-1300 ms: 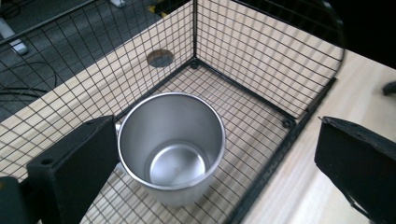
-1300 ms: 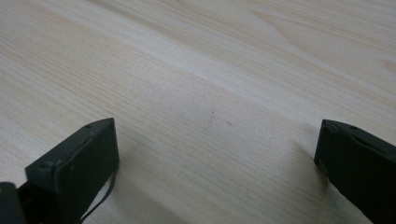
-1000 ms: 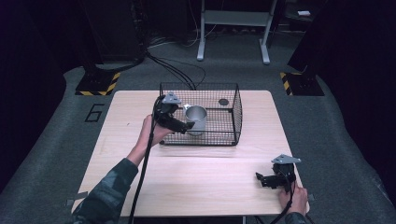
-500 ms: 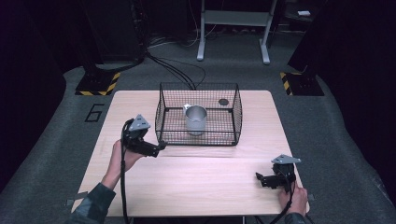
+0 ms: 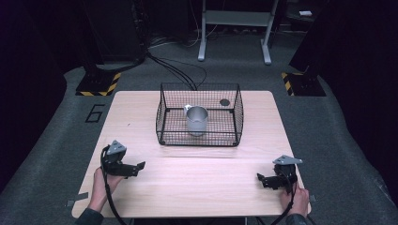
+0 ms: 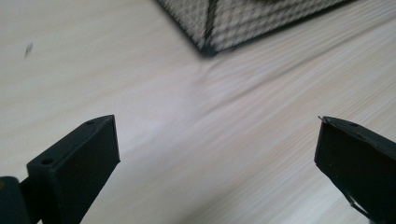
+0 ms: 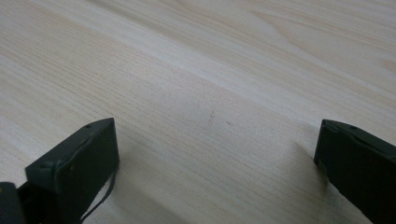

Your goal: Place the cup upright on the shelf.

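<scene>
High view: the left gripper [image 5: 133, 168] has drawn back from the wire basket [image 5: 164, 115] to the near left of the table [image 5: 197, 180], leaving the metal cup [image 5: 197, 120] standing upright inside the basket, well apart from both grippers. Its jaws are spread and hold nothing, as the left gripper view confirms. The right gripper [image 5: 263, 179] rests at the near right, jaws likewise spread, so the placing looks finished.

Sitting on the pale wood table [image 5: 197, 183]: black wire basket [image 5: 200, 136], well ahead of the left gripper [image 5: 133, 168] and off to its right. Resting low near the front edge, right gripper [image 5: 264, 180], far from the basket.
</scene>
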A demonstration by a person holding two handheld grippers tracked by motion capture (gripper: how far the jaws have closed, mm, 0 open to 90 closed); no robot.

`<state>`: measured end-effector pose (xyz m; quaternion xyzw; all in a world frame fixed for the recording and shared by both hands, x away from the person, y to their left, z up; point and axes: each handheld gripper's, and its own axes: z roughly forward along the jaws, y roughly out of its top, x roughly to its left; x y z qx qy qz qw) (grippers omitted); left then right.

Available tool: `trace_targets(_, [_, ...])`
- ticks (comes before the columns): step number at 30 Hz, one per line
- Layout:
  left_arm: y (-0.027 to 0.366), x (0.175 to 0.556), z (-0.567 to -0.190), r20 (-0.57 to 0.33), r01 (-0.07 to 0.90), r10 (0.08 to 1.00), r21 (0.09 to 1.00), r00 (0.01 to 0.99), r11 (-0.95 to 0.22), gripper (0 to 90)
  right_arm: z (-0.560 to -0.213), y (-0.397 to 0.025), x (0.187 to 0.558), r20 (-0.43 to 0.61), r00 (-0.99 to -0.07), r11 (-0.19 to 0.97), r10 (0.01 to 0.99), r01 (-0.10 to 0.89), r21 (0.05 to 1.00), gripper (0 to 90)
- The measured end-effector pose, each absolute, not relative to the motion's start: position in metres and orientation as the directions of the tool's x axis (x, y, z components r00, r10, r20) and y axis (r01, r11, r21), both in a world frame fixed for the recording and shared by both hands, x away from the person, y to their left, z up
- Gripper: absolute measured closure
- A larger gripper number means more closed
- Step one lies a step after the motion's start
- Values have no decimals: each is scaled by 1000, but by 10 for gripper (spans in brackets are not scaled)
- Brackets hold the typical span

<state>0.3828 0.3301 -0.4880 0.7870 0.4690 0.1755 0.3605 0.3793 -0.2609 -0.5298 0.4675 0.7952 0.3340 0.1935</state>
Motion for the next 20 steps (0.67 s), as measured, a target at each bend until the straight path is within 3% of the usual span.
trace_targets(5, [352,377,-528,-35,656,911,705,411,-269,0,-530,-261,379,5,-488,340,873,614,712,0])
trace_targets(9, [355,376,-532,2,637,923,723,385,-268,0,-530,-261,379,5,-487,339,873,615,712,0])
trace_targets(20, [352,381,-533,4,642,939,728,345,-240,0,-530,-261,379,5,-484,334,875,611,717,0])
